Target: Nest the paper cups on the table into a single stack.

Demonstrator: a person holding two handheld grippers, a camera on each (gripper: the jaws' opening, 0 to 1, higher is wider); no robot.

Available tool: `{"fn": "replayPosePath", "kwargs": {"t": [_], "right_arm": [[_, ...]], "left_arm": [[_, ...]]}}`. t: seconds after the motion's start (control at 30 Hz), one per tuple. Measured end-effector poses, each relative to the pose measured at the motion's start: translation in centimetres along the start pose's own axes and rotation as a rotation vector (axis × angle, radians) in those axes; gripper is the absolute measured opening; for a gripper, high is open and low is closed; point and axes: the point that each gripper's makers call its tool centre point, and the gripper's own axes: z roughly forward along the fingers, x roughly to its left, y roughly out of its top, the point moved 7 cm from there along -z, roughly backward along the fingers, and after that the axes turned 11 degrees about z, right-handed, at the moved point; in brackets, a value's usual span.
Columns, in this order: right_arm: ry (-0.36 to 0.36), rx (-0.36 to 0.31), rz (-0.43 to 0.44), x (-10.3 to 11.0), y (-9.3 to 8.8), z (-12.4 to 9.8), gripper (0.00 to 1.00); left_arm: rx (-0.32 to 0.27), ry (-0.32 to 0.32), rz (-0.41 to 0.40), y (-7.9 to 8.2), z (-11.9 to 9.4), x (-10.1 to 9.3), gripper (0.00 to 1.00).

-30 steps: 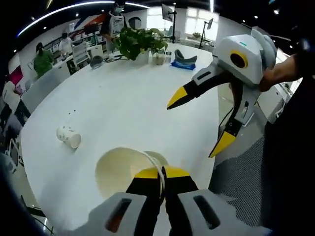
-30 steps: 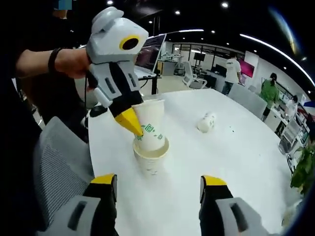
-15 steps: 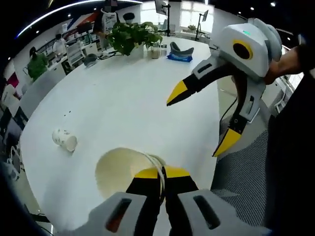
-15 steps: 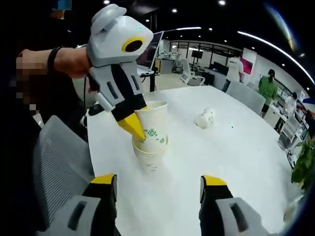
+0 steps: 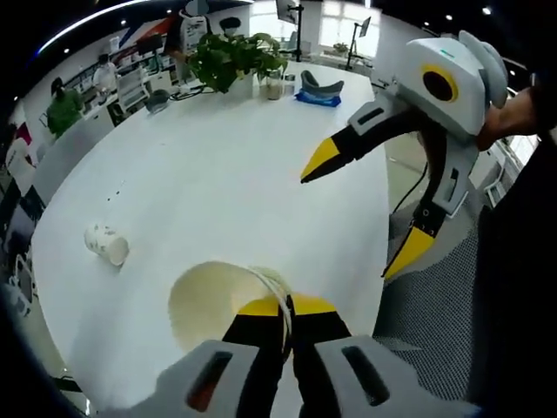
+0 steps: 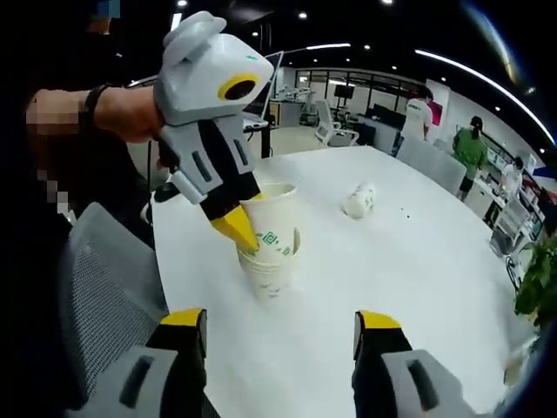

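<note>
My left gripper [image 5: 287,306] is shut on the rim of a white paper cup [image 5: 218,300] whose open mouth faces the camera. In the right gripper view that cup [image 6: 271,213], printed with green marks, sits partly inside a second upright cup [image 6: 268,274] on the white table [image 6: 400,261], with the left gripper [image 6: 242,233] pinching its near rim. A third cup [image 6: 359,200] lies on its side farther out, also visible as the lying cup [image 5: 106,244]. My right gripper [image 6: 280,322] is open, apart from the cups, and appears as the right gripper [image 5: 365,209] beside the table edge.
A potted plant [image 5: 231,57], a blue object [image 5: 318,91] and small items stand at the table's far end. A grey mesh chair [image 6: 96,296] stands by the near table edge. People are at desks in the background.
The cup in my left gripper has sunk deeper into the standing cup. The right gripper has stayed open and nearly still.
</note>
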Motion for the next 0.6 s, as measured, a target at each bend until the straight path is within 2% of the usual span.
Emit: {"fn": "replayPosePath", "kwargs": {"t": [0.27, 0.6], "right_arm": [[-0.005, -0.001, 0.011, -0.12, -0.16, 0.08, 0.69], [-0.004, -0.003, 0.019, -0.23, -0.43, -0.04, 0.68]], "left_arm": [[-0.017, 0.005, -0.025, -0.14, -0.11, 0.47, 0.03], [-0.032, 0.014, -0.049, 0.13, -0.68, 0.05, 0.09]]}}
